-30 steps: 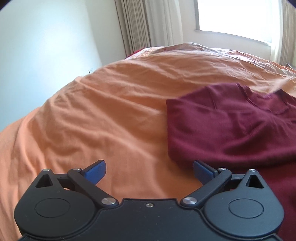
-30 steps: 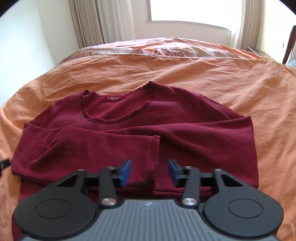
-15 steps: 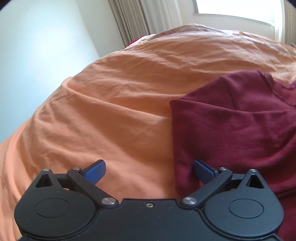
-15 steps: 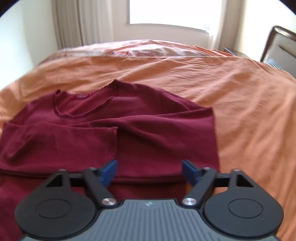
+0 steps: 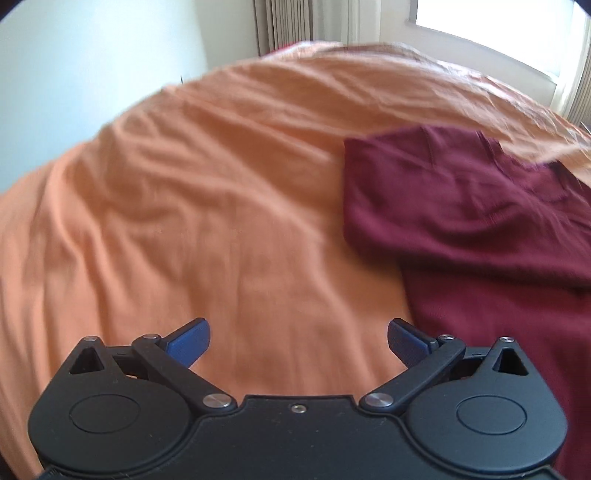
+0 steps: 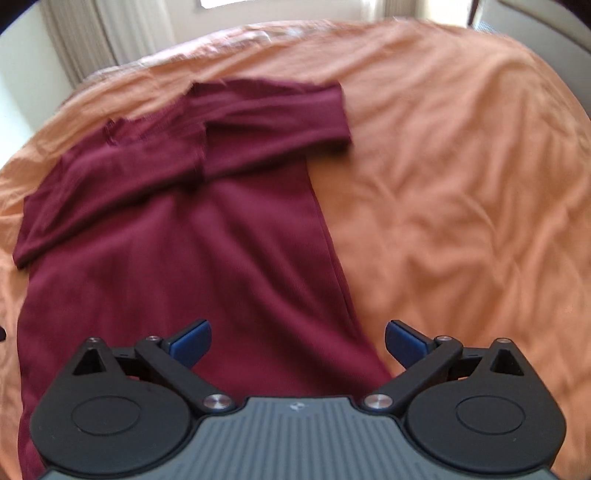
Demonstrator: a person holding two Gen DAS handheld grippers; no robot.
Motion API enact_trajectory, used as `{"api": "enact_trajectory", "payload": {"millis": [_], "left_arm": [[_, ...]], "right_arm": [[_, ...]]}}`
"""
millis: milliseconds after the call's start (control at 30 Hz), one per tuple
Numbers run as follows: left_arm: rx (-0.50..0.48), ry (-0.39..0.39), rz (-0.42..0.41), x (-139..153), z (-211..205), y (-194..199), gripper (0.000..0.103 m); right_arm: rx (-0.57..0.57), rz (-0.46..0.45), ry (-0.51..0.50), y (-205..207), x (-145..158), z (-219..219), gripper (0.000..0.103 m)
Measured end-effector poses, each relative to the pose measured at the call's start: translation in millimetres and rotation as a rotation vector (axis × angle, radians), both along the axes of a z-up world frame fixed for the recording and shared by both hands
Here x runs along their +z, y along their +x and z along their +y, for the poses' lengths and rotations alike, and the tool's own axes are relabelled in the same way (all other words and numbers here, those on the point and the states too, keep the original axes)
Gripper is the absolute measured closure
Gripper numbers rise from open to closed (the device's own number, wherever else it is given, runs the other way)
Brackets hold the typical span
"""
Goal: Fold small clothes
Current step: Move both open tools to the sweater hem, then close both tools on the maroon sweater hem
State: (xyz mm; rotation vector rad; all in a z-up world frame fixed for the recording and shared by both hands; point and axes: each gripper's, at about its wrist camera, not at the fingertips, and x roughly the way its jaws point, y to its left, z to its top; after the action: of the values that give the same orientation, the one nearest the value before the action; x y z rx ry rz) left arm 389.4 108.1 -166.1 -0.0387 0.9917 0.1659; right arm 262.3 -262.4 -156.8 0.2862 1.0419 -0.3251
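The maroon top [image 6: 177,258] lay on the bed [image 6: 461,184], long axis near to far. The right tool [image 6: 297,341], released, straddled its right edge; the left tool [image 5: 298,341], released, hovered beside its left edge.

Orange bedspread [image 5: 221,206], curtains [image 5: 284,22], bright window [image 5: 517,26]

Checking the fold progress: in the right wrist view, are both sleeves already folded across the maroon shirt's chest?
Yes, both sleeves lie crossed over the maroon shirt, cuffs meeting mid-chest.
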Motion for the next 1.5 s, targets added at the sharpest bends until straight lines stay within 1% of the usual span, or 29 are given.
{"api": "enact_trajectory", "payload": {"millis": [100,200,233,267,333,400,433,467,500,533,567,600,633,667,700,733,767,800,833,900,1000,1100,1200,1267,1333,1433,1500], "left_arm": [[-0.016,-0.004,0.074,-4,-8,-23,0.001],[-0.066,-0.008,0.124,-6,-16,-49,0.001],[-0.086,-0.003,0.137,-7,-20,-58,0.001],[-0.104,-0.001,0.151,-7,-22,-65,0.001],[-0.157,-0.021,0.205,-14,-29,-78,0.001],[-0.204,-0.035,0.258,-21,-35,-88,0.001],[-0.217,-0.027,0.263,-22,-38,-93,0.001],[-0.225,-0.017,0.265,-24,-41,-98,0.001],[-0.225,-0.010,0.268,-24,-42,-101,0.001],[-0.217,-0.004,0.270,-24,-43,-103,0.002],[-0.205,-0.007,0.271,-23,-42,-105,0.006],[-0.192,-0.018,0.278,-21,-42,-105,0.008],[-0.182,-0.028,0.292,-19,-41,-106,0.015],[-0.182,-0.040,0.301,-16,-43,-106,0.026],[-0.190,-0.055,0.298,-12,-44,-107,0.033],[-0.199,-0.071,0.295,-9,-46,-108,0.050],[-0.207,-0.091,0.301,-8,-47,-108,0.071],[-0.211,-0.116,0.309,-9,-49,-109,0.081],[-0.206,-0.139,0.319,-9,-50,-109,0.096],[-0.182,-0.139,0.309,-7,-52,-112,0.099],[-0.149,-0.097,0.279,1,-55,-120,0.100],[-0.111,-0.100,0.258,11,-54,-130,0.100],[-0.104,-0.097,0.234,19,-57,-143,0.100],[-0.106,-0.100,0.223,24,-58,-151,0.100],[-0.115,-0.090,0.231,27,-60,-161,0.100],[-0.113,-0.086,0.248,23,-61,-175,0.100],[-0.103,-0.095,0.257,19,-58,-181,0.100]], "right_arm": [[-0.019,0.042,0.016,-23,-7,-1,0.000],[-0.019,0.072,0.040,-39,-16,-8,0.001],[-0.014,0.085,0.050,-44,-20,-10,0.006],[-0.008,0.091,0.062,-48,-24,-13,0.014],[0.001,0.102,0.082,-55,-31,-19,0.018],[-0.003,0.091,0.109,-62,-36,-27,0.023],[-0.003,0.077,0.133,-65,-37,-31,0.030],[-0.002,0.065,0.151,-68,-38,-34,0.041],[0.004,0.059,0.164,-69,-38,-37,0.048],[0.014,0.055,0.177,-70,-37,-40,0.061],[0.028,0.050,0.193,-71,-36,-41,0.075],[0.048,0.046,0.208,-72,-34,-43,0.082],[0.067,0.043,0.219,-73,-32,-44,0.088],[0.086,0.039,0.230,-73,-30,-46,0.091],[0.106,0.036,0.234,-73,-28,-47,0.091],[0.126,0.033,0.234,-74,-25,-47,0.092],[0.139,0.029,0.236,-75,-22,-49,0.092],[0.148,0.024,0.239,-77,-20,-50,0.093],[0.154,0.019,0.243,-79,-17,-53,0.093],[0.169,0.010,0.242,-83,-10,-58,0.094],[0.204,-0.005,0.250,-91,1,-64,0.095],[0.250,-0.025,0.231,-101,14,-65,0.095],[0.282,-0.028,0.220,-107,23,-66,0.095],[0.295,-0.019,0.217,-112,24,-66,0.095],[0.296,-0.004,0.224,-118,20,-65,0.095],[0.288,0.023,0.244,-123,11,-67,0.094],[0.282,0.012,0.257,-124,8,-68,0.093]]}}
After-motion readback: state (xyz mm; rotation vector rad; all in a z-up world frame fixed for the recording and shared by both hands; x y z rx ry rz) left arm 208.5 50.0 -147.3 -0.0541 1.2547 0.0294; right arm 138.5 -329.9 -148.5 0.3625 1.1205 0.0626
